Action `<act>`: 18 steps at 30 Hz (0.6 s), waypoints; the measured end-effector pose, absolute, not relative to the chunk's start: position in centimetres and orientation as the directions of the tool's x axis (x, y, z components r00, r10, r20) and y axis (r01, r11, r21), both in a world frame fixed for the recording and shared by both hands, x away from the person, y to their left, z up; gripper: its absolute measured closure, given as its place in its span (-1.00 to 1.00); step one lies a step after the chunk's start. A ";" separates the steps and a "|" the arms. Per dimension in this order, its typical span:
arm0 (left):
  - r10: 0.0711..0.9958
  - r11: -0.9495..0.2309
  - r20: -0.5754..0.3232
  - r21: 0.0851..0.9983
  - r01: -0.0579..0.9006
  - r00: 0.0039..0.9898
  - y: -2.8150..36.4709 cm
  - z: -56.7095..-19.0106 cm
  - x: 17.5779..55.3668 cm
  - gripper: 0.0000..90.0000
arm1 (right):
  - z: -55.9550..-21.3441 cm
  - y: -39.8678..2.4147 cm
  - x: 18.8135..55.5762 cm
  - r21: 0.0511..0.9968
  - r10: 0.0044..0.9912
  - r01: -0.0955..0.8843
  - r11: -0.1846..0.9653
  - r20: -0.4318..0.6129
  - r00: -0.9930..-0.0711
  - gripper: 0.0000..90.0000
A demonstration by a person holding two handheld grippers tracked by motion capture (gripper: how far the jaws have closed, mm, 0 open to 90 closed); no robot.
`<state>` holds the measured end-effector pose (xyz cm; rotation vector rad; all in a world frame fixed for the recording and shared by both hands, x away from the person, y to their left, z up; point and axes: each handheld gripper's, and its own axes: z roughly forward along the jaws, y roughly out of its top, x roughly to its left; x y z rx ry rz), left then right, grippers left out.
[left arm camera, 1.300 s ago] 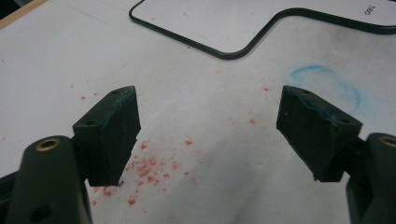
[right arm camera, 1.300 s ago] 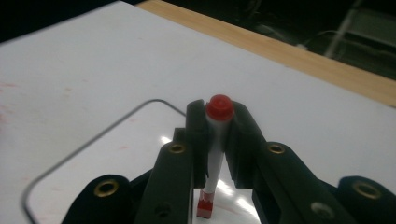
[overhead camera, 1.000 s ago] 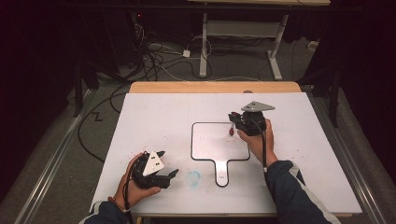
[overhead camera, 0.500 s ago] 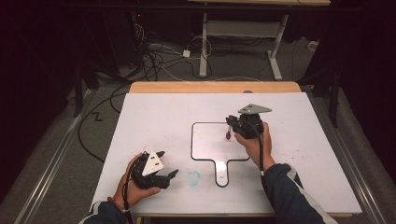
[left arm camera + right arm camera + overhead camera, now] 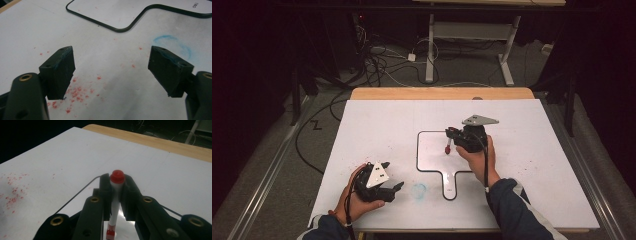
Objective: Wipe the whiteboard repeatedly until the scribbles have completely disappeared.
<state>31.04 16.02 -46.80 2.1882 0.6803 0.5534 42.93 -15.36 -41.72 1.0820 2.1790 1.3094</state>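
We read no writing clearly. Our right tool (image 5: 451,134), clenching the red-capped marker (image 5: 116,185), has shifted left over the whiteboard (image 5: 432,159); left tool (image 5: 111,70) gapes empty.

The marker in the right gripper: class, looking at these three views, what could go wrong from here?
1. The right gripper pinches the marker on a narrow stretch of its barrel, so pressing down might make it slip or tilt.
2. The whiteboard lies loose on the table while the left gripper, open, rests apart from it; a stroke could push the board.
3. Red specks dot the table and might smear.
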 end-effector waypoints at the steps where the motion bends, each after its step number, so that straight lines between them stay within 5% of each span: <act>1: 0.624 -0.564 0.167 0.773 0.292 0.763 16.1 -46.8 31.0 -0.54 | -41.7 -15.2 42.9 0.864 0.771 0.413 0.287 0.048 -0.635 0.81; 12: 0.622 -0.567 0.166 0.770 0.293 0.765 15.9 -46.8 31.0 -0.54 | -40.8 -20.9 43.0 0.840 0.860 0.450 0.303 -0.037 -0.508 0.81; 18: 0.620 -0.571 0.163 0.764 0.299 0.768 15.8 -46.9 31.1 -0.54 | -41.1 -21.6 42.7 0.855 0.853 0.433 0.286 -0.021 -0.521 0.81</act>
